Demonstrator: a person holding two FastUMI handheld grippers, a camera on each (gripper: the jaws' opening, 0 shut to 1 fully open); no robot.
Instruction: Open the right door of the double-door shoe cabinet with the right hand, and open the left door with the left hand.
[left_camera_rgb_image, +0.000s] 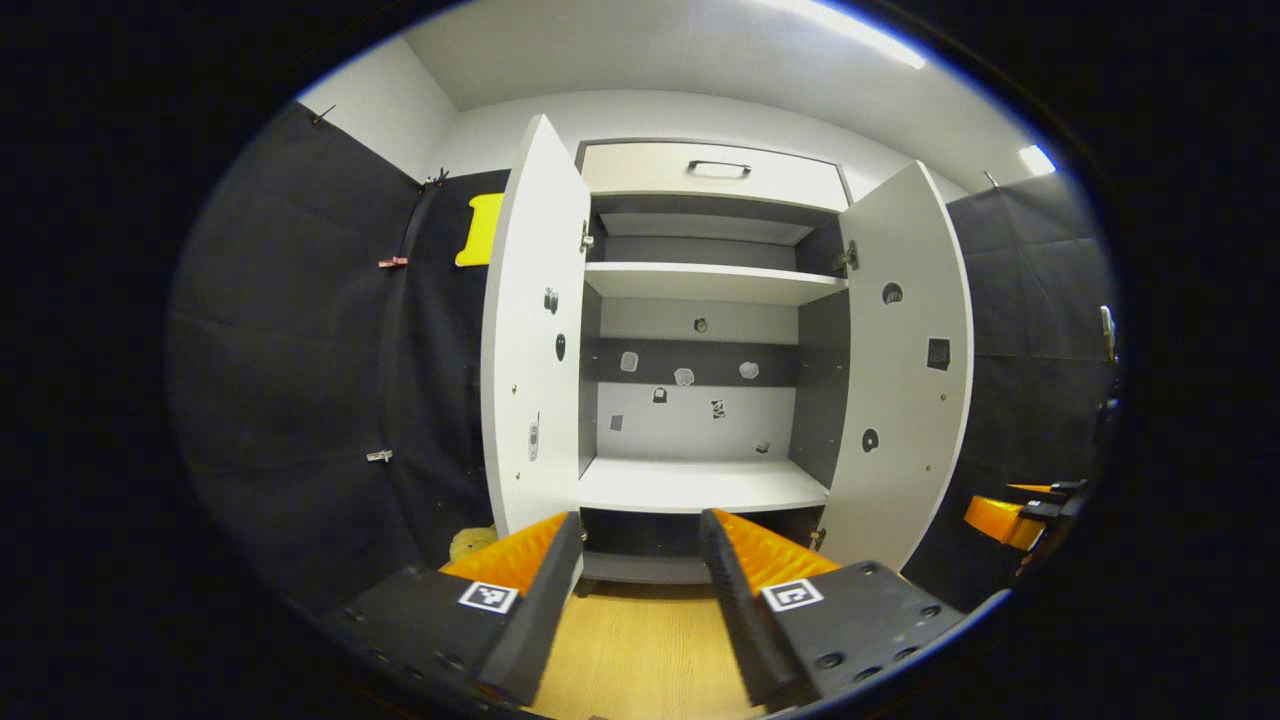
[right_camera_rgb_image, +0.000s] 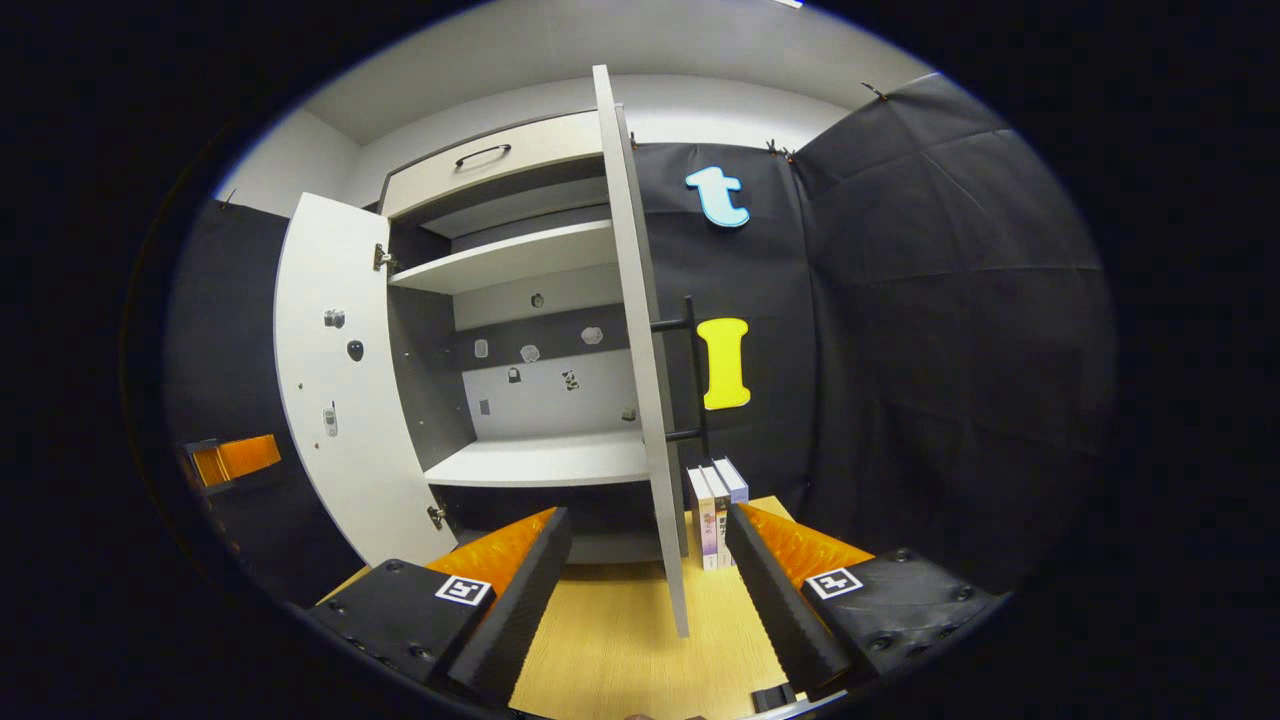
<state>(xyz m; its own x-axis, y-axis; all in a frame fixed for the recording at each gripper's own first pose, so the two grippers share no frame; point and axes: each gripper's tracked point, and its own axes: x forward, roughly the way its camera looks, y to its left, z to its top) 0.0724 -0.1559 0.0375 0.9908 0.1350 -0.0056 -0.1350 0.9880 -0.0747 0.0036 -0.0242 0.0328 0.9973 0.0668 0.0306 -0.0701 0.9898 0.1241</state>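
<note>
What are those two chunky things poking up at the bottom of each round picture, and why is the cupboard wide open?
They are the fingers of two hand-held grabbers; a person carries one in each hand. A camera rides on each, so one picture looks along the left gripper, the other along the right gripper. Both stand open and hold nothing. Ahead is a shoe cabinet with its left door and right door swung open, and bare shelves inside. In the right gripper view, some books stand on the wooden floor beside the cabinet.

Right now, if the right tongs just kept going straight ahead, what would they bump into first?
Most likely the front edge of the open right door, which stands between the right tongs' open fingers. The books sit just right of that line. Depth is hard to judge.
</note>
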